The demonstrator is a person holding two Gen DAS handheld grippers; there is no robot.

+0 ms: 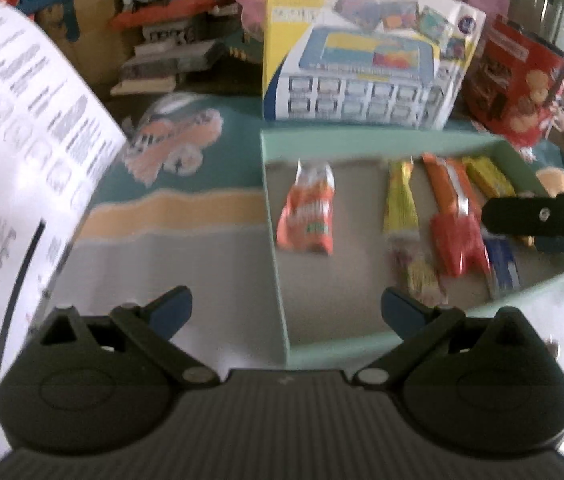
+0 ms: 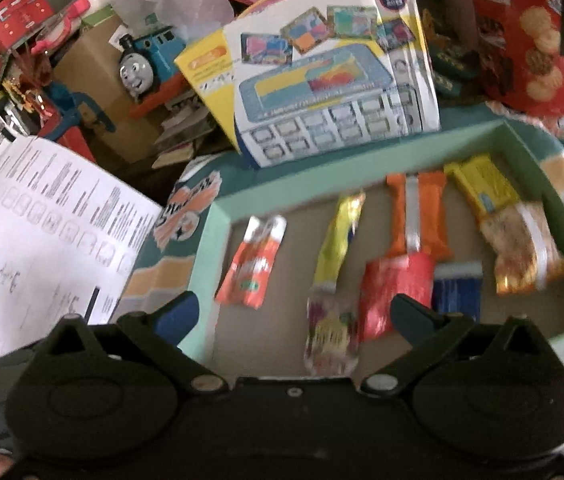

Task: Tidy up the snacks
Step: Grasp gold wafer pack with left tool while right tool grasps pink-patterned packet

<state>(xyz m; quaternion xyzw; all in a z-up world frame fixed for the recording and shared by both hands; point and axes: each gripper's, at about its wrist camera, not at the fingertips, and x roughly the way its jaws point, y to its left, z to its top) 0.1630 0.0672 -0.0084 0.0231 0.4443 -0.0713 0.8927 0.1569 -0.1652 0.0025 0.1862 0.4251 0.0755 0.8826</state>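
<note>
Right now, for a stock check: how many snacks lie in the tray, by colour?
Orange snacks: 2
Yellow snacks: 2
Red snacks: 1
Blue snacks: 1
Multicoloured snacks: 2
Total: 8

A home playroom: toy train [image 2: 144, 66], toy boxes [image 1: 366, 68], cartoon mat [image 1: 170, 144].

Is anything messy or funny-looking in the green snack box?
A little. In the green box, the orange packet lies apart on the left, tilted. The red packet overlaps the bottom of the orange bar, and the yellow stick leans crooked. Nothing looks spilled or torn, though the pictures are blurry.
</note>
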